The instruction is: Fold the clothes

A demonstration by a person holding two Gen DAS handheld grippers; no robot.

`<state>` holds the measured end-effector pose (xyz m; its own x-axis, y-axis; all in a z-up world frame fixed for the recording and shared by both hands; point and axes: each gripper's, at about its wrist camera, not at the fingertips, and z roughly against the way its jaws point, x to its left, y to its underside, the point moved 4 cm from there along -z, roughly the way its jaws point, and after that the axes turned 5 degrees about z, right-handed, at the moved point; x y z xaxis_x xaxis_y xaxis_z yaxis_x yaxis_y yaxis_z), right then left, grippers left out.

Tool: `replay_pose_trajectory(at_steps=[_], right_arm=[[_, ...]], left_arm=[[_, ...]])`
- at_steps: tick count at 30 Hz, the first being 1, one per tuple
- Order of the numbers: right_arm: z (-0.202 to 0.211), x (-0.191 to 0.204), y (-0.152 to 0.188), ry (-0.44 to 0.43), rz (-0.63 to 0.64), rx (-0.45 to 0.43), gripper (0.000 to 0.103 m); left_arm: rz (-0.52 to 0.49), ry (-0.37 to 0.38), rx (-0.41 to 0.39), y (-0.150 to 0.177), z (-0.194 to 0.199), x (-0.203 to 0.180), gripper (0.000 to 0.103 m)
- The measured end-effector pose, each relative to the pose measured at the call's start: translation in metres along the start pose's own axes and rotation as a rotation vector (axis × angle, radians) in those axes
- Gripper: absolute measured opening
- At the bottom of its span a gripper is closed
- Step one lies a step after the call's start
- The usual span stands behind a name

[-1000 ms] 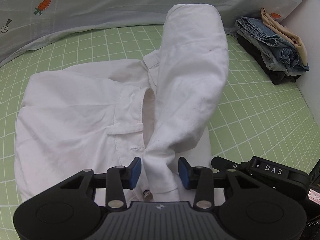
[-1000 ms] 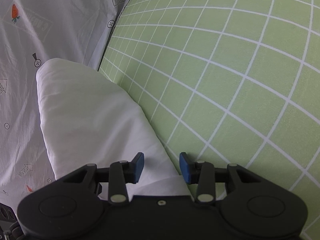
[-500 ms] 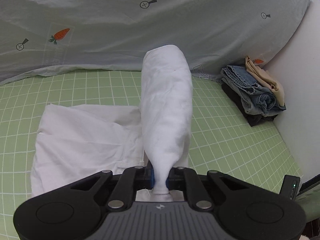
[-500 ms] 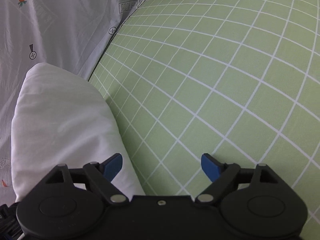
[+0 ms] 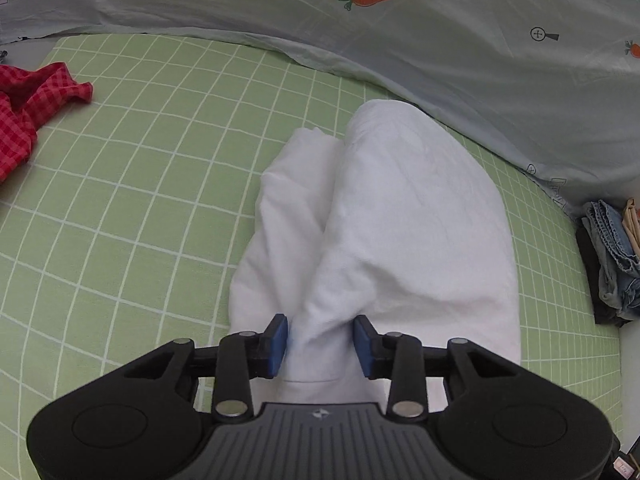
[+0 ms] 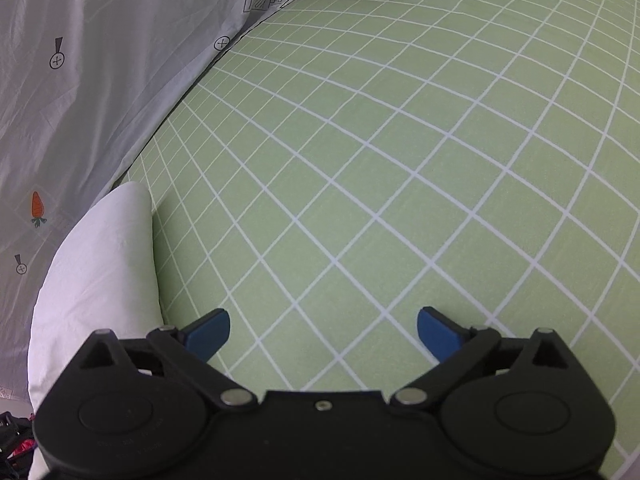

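The white garment (image 5: 400, 232) lay doubled over in a long bundle on the green checked bed sheet (image 5: 140, 208), its upper layer bulging rather than flat. The left gripper (image 5: 321, 342) stood partly open, its blue pads on either side of the near end of the cloth; whether they pinched the cloth or merely bracketed it could not be told. The right gripper (image 6: 323, 330) was spread wide and held nothing, hovering over bare sheet with the garment's edge (image 6: 100, 280) just beside its left finger.

To finish the fold well, the near end should be lowered so that its edges meet the layer beneath, then the bulge pressed out toward the far end. The free gripper could steady the outer edge.

The bed carried a pale cover printed with carrots (image 5: 440, 60) along its far side. A red checked cloth (image 5: 28, 108) lay crumpled well apart at the left. A stack of folded clothes (image 5: 612, 256), denim among them, sat at the right edge.
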<state>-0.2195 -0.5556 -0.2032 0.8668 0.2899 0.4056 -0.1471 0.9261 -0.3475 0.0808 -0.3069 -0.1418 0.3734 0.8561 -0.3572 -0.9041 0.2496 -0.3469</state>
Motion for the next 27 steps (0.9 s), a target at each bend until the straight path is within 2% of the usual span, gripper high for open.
replay_pose_trajectory(at_steps=[2, 3, 5, 6, 14, 17, 23, 27], right_arm=[[-0.001, 0.004, 0.001, 0.016, 0.011, 0.007, 0.102], [-0.003, 0.007, 0.002, 0.005, -0.002, 0.016, 0.102], [-0.006, 0.012, 0.003, -0.017, -0.029, 0.032, 0.102], [-0.008, 0.015, 0.003, -0.028, -0.043, 0.040, 0.102], [-0.019, 0.036, 0.007, -0.115, -0.151, 0.105, 0.103], [-0.024, 0.044, 0.009, -0.148, -0.192, 0.129, 0.103], [-0.042, 0.069, 0.004, -0.144, -0.255, 0.169, 0.103], [-0.049, 0.083, 0.003, -0.146, -0.277, 0.178, 0.103]], left_arm=[[-0.032, -0.004, -0.026, -0.001, 0.005, 0.002, 0.059], [-0.050, -0.012, -0.035, -0.004, 0.007, 0.004, 0.063], [-0.082, -0.023, -0.044, -0.008, 0.009, 0.008, 0.078], [-0.096, -0.028, -0.044, -0.011, 0.008, 0.010, 0.080], [-0.157, 0.032, -0.015, -0.020, 0.006, 0.017, 0.083], [-0.136, 0.072, -0.010, -0.026, 0.007, 0.020, 0.083], [-0.087, 0.219, 0.006, -0.032, 0.006, 0.014, 0.083], [-0.070, 0.244, 0.048, -0.032, -0.012, 0.007, 0.084]])
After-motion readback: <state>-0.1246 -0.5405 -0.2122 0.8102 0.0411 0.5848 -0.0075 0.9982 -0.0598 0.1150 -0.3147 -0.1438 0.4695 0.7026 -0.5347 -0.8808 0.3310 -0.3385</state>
